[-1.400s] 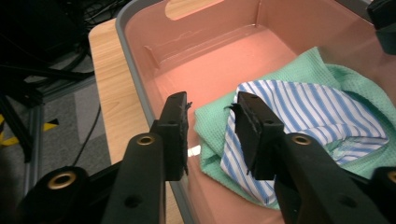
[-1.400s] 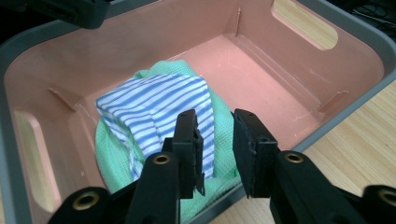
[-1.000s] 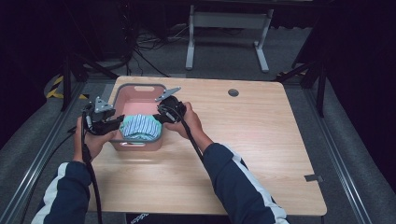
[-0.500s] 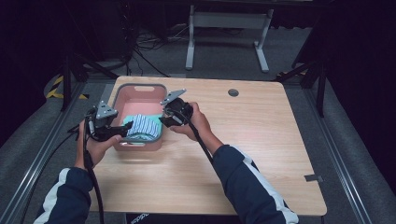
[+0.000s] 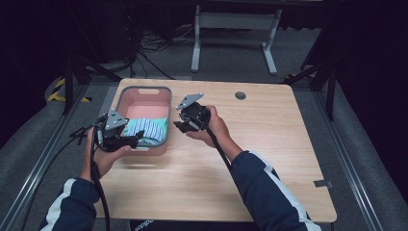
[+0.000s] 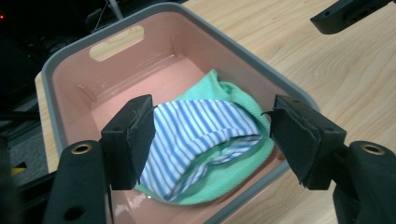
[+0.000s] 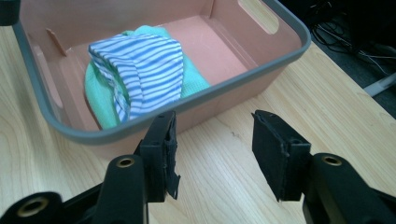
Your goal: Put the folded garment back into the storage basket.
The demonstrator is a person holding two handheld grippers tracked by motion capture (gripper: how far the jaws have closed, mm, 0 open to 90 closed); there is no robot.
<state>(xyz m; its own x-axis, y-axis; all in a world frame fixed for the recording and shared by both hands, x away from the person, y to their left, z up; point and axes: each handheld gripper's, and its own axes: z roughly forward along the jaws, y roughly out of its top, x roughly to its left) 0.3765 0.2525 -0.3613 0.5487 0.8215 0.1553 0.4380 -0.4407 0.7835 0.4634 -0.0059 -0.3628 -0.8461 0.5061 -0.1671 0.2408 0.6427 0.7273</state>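
Pink basket (image 5: 166,103) with grey rim on the wooden table (image 5: 269,159), at the far left part; inside, at the near end, a folded cloth (image 5: 146,129) with blue and white stripes, lying on its green side, touching the basket floor and the near wall; same cloth (image 6: 201,135) between the two black jaws in the left gripper view, but lower than them and not pressed.

Left gripper (image 5: 137,139) at the near left corner of the basket, just over the rim; jaws just been opening, now well apart, nothing held between the pads.

Right gripper (image 5: 180,126) just beside the right wall of the basket, above bare table; jaws also just been opening, about half apart, holding nothing; cloth (image 7: 140,70) and basket (image 7: 299,44) beyond the fingertips in the right gripper view.
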